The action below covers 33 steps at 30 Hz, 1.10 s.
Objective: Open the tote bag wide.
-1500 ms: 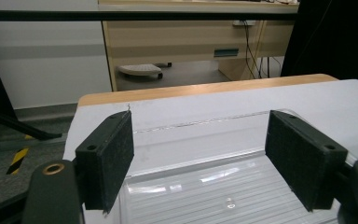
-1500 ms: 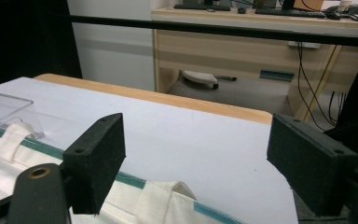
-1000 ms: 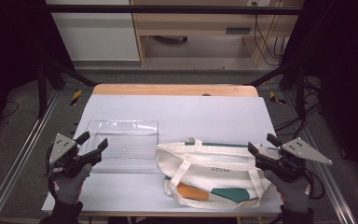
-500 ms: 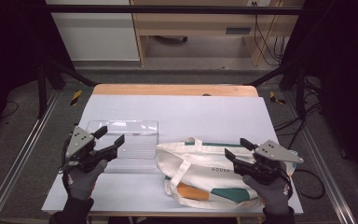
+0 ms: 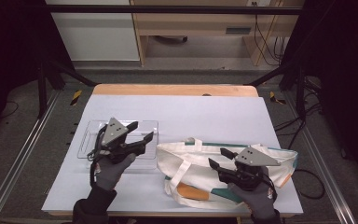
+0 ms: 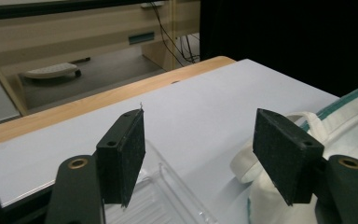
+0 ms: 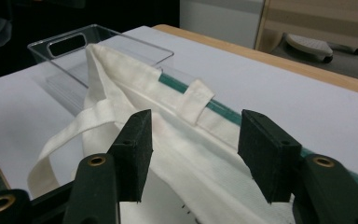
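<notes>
- The high view looks forward and down from above the person's side; the tabletop [image 5: 177, 112] spans the middle, its wooden far edge toward 12 o'clock.
- The left gripper view rides low and close over the tabletop [image 6: 205, 93], facing the far edge, with the clear tray [image 6: 168, 196] at 6 o'clock.
- The right gripper view sits close over the cloth bag [image 7: 177, 140], facing the clear tray [image 7: 98, 46] at 11 o'clock.
- All three views share the tray, the bag and the tabletop.
</notes>
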Each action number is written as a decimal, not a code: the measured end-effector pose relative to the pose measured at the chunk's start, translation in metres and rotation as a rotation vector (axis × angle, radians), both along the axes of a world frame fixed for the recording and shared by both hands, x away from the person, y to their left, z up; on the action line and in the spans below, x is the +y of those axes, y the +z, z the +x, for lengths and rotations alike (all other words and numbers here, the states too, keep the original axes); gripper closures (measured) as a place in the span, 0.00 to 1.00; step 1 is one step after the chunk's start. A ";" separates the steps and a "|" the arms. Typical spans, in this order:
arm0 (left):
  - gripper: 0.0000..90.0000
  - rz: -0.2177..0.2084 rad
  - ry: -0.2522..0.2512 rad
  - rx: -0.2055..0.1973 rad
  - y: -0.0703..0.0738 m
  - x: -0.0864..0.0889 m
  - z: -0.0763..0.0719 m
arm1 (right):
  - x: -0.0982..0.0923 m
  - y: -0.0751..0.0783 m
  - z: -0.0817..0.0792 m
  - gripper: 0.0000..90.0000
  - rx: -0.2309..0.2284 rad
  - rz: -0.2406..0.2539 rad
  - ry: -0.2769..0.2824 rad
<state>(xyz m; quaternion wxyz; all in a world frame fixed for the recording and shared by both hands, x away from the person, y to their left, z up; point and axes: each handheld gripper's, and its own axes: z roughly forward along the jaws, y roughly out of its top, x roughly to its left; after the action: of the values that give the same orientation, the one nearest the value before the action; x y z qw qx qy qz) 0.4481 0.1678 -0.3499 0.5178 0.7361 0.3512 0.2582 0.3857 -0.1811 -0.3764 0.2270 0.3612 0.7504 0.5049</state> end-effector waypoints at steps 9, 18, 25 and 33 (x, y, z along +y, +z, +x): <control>0.38 0.056 -0.098 0.063 -0.009 -0.046 0.015 | 0.007 -0.010 -0.002 0.48 0.029 -0.003 0.038; 0.39 0.128 -0.174 0.148 -0.030 -0.063 0.023 | 0.017 -0.021 0.000 0.47 0.057 -0.033 0.068; 0.63 0.152 -0.201 0.208 -0.041 -0.064 0.024 | 0.024 -0.030 0.003 0.61 0.079 -0.073 0.066; 0.96 0.161 -0.203 0.278 -0.043 -0.064 0.024 | 0.026 -0.033 0.004 0.92 0.144 -0.085 0.099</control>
<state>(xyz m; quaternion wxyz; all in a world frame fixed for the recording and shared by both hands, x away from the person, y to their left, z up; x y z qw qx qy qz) 0.4724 0.1038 -0.3931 0.4272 0.8353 0.3217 0.1276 0.3896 -0.1556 -0.4089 0.1623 0.3491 0.8024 0.4560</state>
